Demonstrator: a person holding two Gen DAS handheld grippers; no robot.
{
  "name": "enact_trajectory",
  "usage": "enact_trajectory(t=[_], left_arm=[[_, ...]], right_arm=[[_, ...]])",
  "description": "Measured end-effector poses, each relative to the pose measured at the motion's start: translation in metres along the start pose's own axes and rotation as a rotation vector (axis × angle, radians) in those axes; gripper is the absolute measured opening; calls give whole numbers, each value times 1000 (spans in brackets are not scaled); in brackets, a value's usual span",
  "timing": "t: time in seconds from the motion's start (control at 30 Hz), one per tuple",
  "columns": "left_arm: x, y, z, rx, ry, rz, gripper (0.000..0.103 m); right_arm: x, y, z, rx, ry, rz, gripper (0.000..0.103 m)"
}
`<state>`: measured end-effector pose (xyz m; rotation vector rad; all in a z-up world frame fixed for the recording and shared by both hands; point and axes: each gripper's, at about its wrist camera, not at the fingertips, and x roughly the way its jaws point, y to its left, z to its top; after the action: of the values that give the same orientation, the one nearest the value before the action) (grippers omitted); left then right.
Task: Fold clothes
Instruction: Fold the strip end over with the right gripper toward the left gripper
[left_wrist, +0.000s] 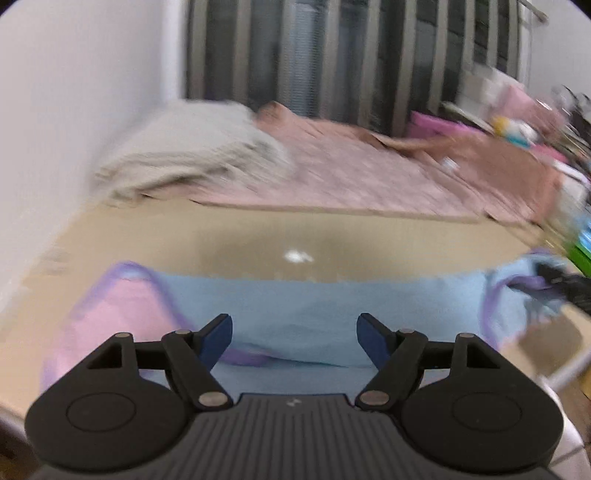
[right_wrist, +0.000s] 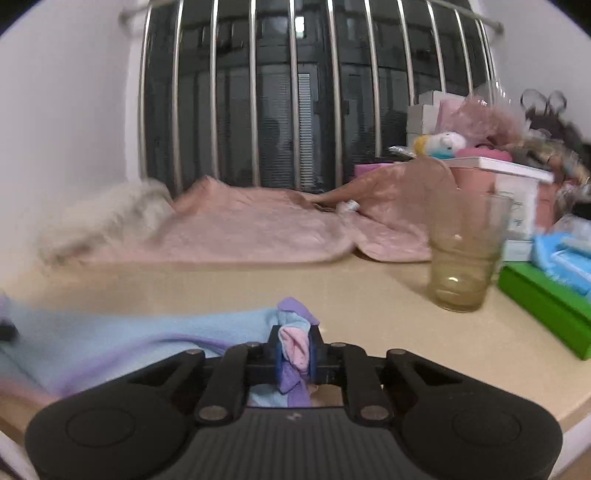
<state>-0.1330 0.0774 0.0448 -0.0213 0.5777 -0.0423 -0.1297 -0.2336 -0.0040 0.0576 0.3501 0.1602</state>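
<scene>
Lying spread on the beige table (right_wrist: 369, 295), the blue garment (left_wrist: 314, 306) with pink and purple trim sits beneath both grippers. The right gripper (right_wrist: 294, 350) pinches a bunched corner, while the left gripper (left_wrist: 294, 338) hovers above it, jaws spread apart. A glass cup (right_wrist: 461, 254) stands near the right side.

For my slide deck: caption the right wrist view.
Right gripper clamps a bunched corner of the pastel garment on the beige table, beside an empty glass.

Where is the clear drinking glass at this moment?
In the right wrist view, the clear drinking glass stands upright at right on the beige table, between the pink cloth and the green box.
</scene>
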Motion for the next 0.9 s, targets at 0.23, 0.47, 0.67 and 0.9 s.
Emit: enact_trajectory(t=[0.23, 0.47, 0.67, 0.9], left_arm=[[-30, 55, -10, -209, -58, 124, 78], [-40, 74, -29, -264, -40, 202, 78], [-35, 82, -37, -344, -48, 281, 78], [-33, 84, -43, -386, -31, 329, 78]], right_arm=[[-8, 85, 27, 39, -34, 279, 12], [24, 147, -5, 92, 115, 322, 41], [-17, 117, 18, 29, -20, 411, 55], [19, 100, 6, -19, 98, 251, 12]])
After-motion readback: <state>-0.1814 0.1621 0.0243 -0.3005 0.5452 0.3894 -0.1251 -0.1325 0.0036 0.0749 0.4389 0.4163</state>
